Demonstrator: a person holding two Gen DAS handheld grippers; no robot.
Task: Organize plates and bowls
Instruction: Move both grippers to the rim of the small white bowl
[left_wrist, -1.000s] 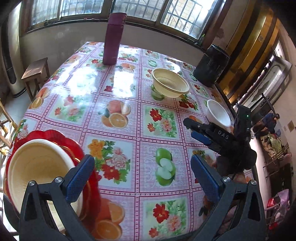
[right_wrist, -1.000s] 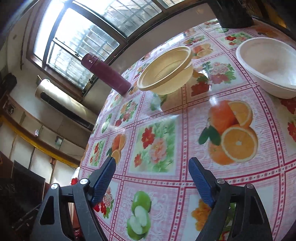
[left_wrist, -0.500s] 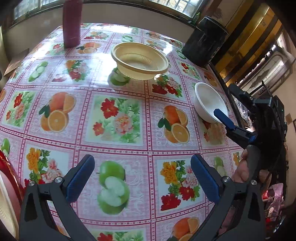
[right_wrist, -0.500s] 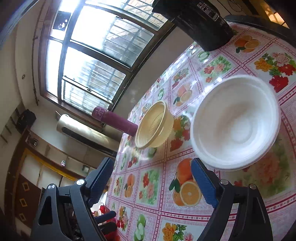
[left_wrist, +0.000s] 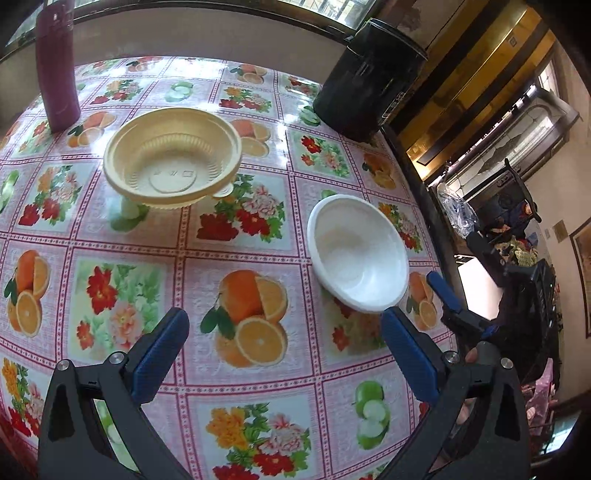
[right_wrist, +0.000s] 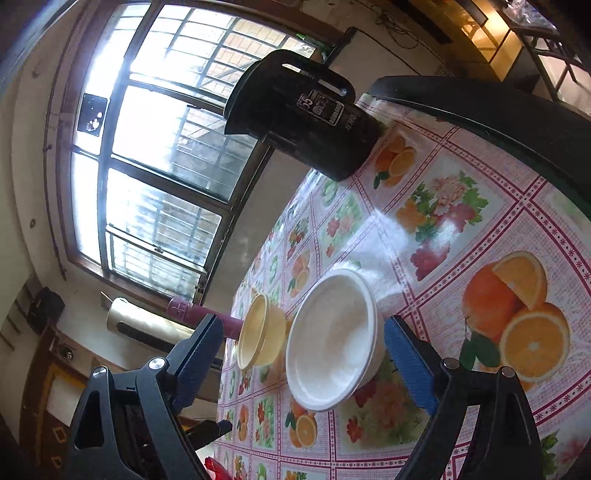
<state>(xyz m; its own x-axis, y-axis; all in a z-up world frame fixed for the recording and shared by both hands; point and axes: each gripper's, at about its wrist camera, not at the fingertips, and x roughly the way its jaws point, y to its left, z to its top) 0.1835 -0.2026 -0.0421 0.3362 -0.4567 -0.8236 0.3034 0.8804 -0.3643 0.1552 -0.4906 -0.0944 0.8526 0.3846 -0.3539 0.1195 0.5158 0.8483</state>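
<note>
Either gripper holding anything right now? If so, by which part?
Nothing held. Left gripper is open over bare tablecloth. Right gripper is opening, straddling the white bowl, pads not touching.

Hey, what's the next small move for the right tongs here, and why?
Probably ease the right tongs forward over the white bowl's rim. They are opening, the bowl sits between their fingers untouched, upright on the table.
</note>
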